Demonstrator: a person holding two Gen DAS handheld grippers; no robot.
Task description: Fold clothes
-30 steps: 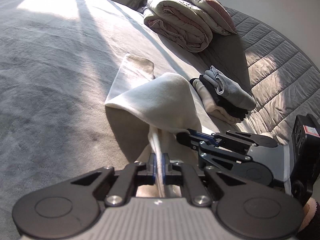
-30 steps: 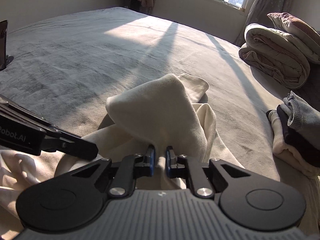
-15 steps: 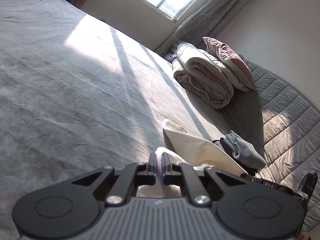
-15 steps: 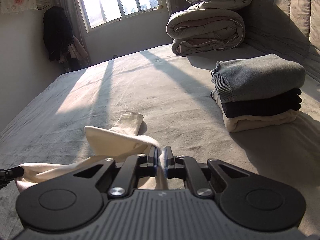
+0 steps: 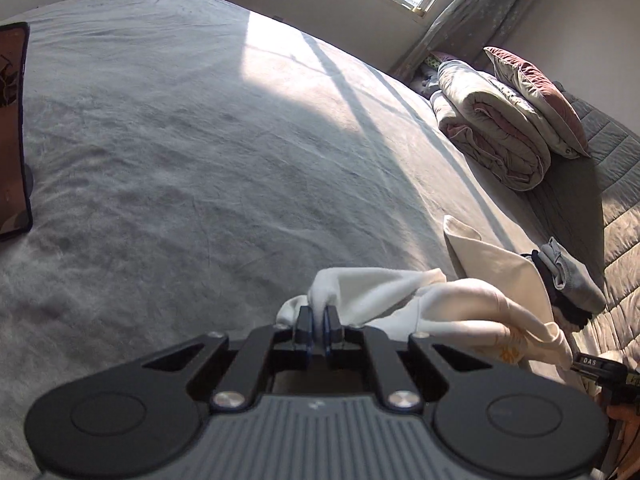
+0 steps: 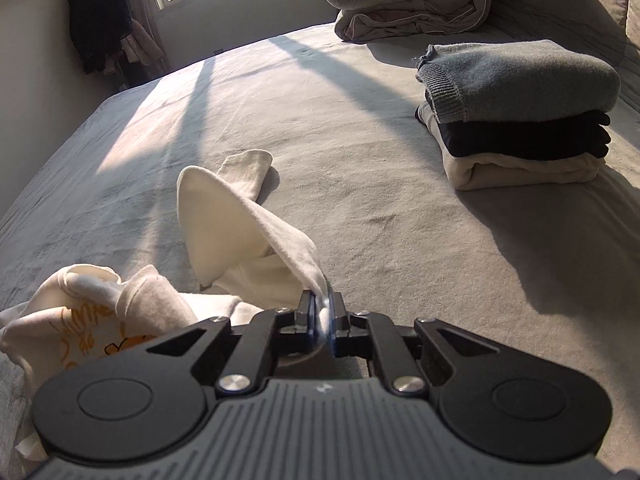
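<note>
A cream sweatshirt [image 5: 460,300] with an orange print lies crumpled on the grey bed [image 5: 200,160]. My left gripper [image 5: 319,330] is shut on a bunched edge of it. My right gripper [image 6: 322,316] is shut on another edge of the same sweatshirt [image 6: 240,232], and one sleeve trails away across the bed. The right gripper's tip [image 5: 596,364] shows at the right edge of the left wrist view, with the cloth stretched between the two grippers.
A stack of folded clothes [image 6: 516,116], grey over black over cream, sits at the right, also in the left wrist view [image 5: 568,280]. A rolled duvet [image 5: 492,128] and a pillow [image 5: 536,92] lie by the headboard. A dark phone screen [image 5: 12,132] stands at the far left.
Both grippers have dropped low with the sweatshirt and moved apart. The cloth that hung in a peak now lies spread and crumpled on the bed between them.
</note>
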